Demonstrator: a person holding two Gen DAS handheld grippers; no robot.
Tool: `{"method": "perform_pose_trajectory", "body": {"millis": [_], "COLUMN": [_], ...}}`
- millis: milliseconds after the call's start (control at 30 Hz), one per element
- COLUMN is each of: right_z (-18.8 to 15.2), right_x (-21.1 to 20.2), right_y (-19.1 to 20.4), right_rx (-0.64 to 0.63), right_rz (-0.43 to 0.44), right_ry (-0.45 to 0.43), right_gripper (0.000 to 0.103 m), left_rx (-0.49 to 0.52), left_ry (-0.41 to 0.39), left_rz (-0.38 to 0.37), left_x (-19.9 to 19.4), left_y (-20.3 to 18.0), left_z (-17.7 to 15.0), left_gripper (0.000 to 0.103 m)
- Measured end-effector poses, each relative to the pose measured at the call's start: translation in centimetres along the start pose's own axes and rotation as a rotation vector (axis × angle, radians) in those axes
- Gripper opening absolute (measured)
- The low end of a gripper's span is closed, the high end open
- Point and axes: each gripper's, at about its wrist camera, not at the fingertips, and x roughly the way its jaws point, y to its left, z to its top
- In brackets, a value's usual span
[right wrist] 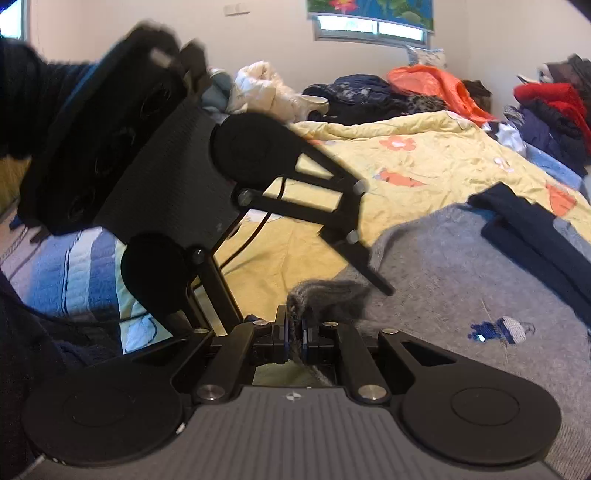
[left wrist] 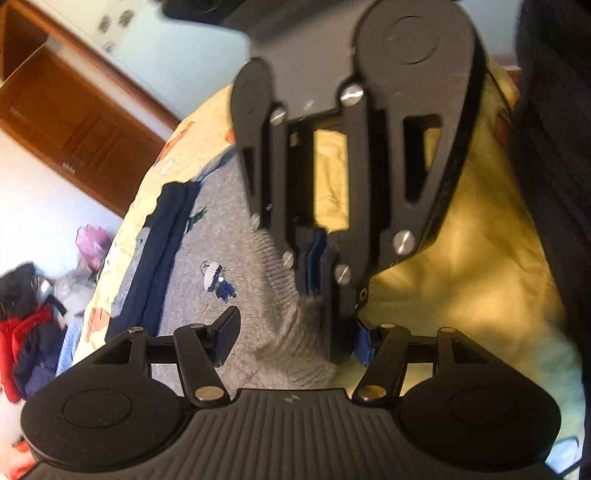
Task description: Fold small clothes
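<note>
A pale cream wall [right wrist: 129, 33] holds a small high window [right wrist: 371, 27]. A brown wooden panelled door [left wrist: 74, 125] stands beside a yellow floral-quilted bed [right wrist: 424, 155].

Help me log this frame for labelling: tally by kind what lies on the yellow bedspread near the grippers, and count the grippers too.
Grey knit sweaters: 1
Navy folded garments: 1
Grippers: 2, the right gripper pinching the sweater's edge, the left gripper open beside it
Total: 4
</note>
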Motion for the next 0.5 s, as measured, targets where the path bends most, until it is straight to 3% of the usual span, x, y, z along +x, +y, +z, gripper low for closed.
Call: {"method": "perform_pose_trajectory", "body": {"millis": [100,267,400,500], "right_z": [0.1,0.1,-0.4,-0.9], "right_x": [0.4,0.5,-0.1,-0.1], "right_y": [0.4,0.5,-0.2,-0.3], "right_rx": [-0.011,-0.013,0.038,0.062], "right_rz": [0.025,0.021,0.008,0.001], "right_ry": [-0.002,-0.002,-0.030,-0.024], "right_gripper": [0.012,0.012,0.012,0.012], "left_rx": [0.043,0.020,-0.024,-0.059], "left_ry": [0.024,0.090,0.083,0.094], "left_rz": [-0.018,-0.004,0.015,-0.003], "left_x": [0.0,0.6,0.9,1.1], "left_y": [-0.9,-1.4,-1.6,-1.5], "left_z": [-0.3,-1.0,-1.1,-1.3], "left_gripper": [0.062,0.059,0.029,0.021]}}
